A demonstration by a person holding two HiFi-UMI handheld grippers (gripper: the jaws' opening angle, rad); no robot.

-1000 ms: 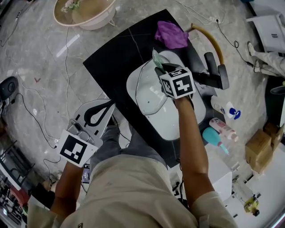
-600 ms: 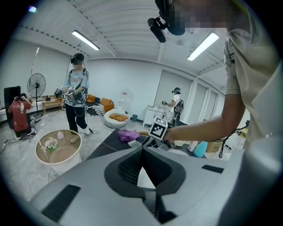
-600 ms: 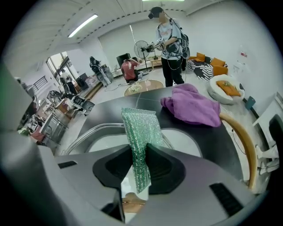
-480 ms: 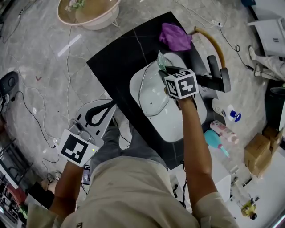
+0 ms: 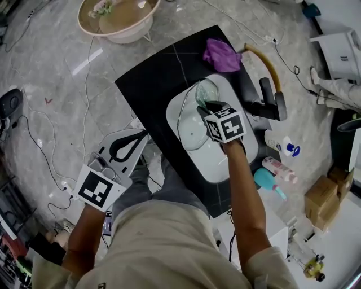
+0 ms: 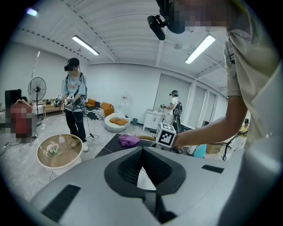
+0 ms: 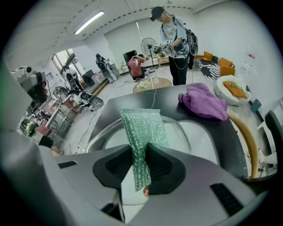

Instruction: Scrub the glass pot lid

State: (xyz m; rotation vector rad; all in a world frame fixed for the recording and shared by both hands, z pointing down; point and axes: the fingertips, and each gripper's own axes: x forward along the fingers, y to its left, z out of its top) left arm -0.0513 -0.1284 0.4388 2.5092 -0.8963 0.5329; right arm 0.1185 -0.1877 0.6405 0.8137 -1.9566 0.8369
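Observation:
The glass pot lid [image 5: 189, 128] lies in the white sink [image 5: 228, 163]; its clear rim [image 7: 102, 130] shows in the right gripper view. My right gripper [image 5: 206, 105] is over the lid's far side, shut on a green scrub sponge [image 5: 205, 92]. The sponge [image 7: 144, 127] sticks out between the jaws [image 7: 141, 164] and hangs down toward the lid. My left gripper [image 5: 141, 135] is off the counter at the near left, shut with nothing in it. Its pads meet at the tip in the left gripper view [image 6: 142, 170].
A purple cloth [image 5: 221, 55] lies on the black counter [image 5: 152, 73] beyond the sink. A black faucet [image 5: 269, 103] and a tan hose [image 5: 265, 56] stand to the right. Bottles [image 5: 281, 167] sit at the near right. Cables cross the floor; a round tray [image 5: 115, 16] lies far left.
My right gripper has drawn the sponge a little nearer to me across the lid. The left gripper has stayed where it was.

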